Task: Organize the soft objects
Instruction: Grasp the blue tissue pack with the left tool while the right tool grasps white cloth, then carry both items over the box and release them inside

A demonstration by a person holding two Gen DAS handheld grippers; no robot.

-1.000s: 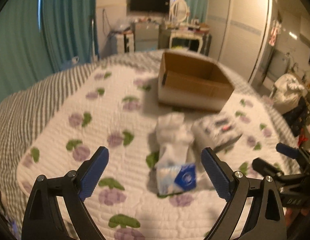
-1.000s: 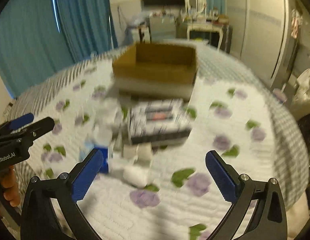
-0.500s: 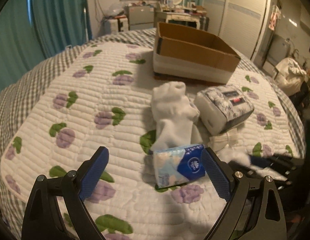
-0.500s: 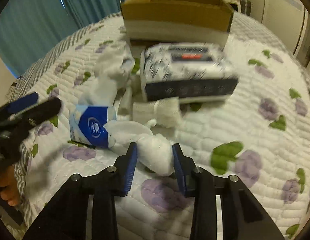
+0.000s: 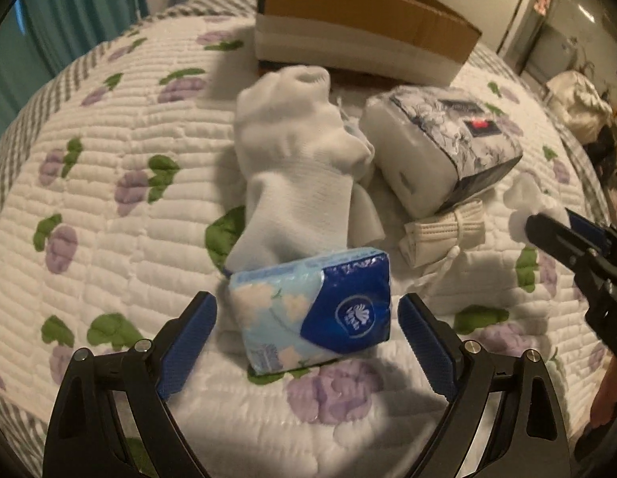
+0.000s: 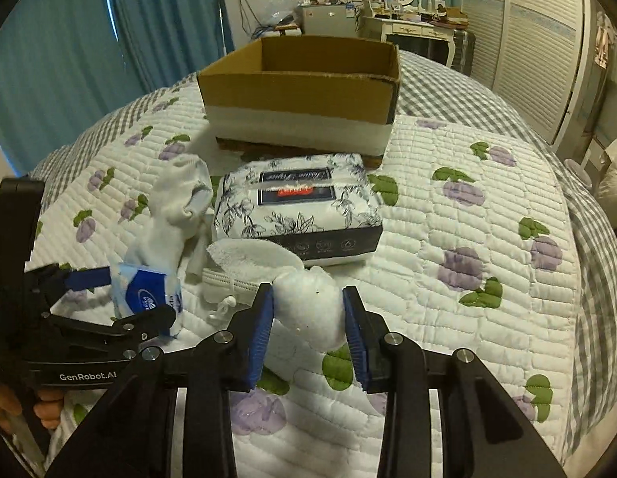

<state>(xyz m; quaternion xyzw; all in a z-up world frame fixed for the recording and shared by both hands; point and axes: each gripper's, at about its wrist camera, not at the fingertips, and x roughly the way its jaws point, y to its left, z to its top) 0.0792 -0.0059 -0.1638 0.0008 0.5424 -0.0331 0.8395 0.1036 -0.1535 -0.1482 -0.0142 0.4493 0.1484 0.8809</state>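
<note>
Right wrist view: my right hand-held gripper [image 6: 308,330] pinches a white fluffy bundle [image 6: 308,310] between its blue pads, just above the quilted bed [image 6: 467,239]. Directly ahead lies the floral tissue pack [image 6: 296,203], and beyond it the open cardboard box [image 6: 304,87], the likely destination. To the left, my left hand-held gripper [image 6: 149,298] stands spread around the blue tissue packet [image 6: 145,294].

Left wrist view: the left hand-held gripper [image 5: 306,338] is spread, its pads just beside the blue tissue packet [image 5: 316,314] but apart from it. Ahead lie a white sock [image 5: 300,159] and, to the right, a rolled band [image 5: 443,231].

Risks, as I judge them: the bundle may compress and slip out during the carry; closing on the packet may snag the sock touching it.

Only the right view shows the box interior and the bundle's grip; only the left shows the packet's gaps.
</note>
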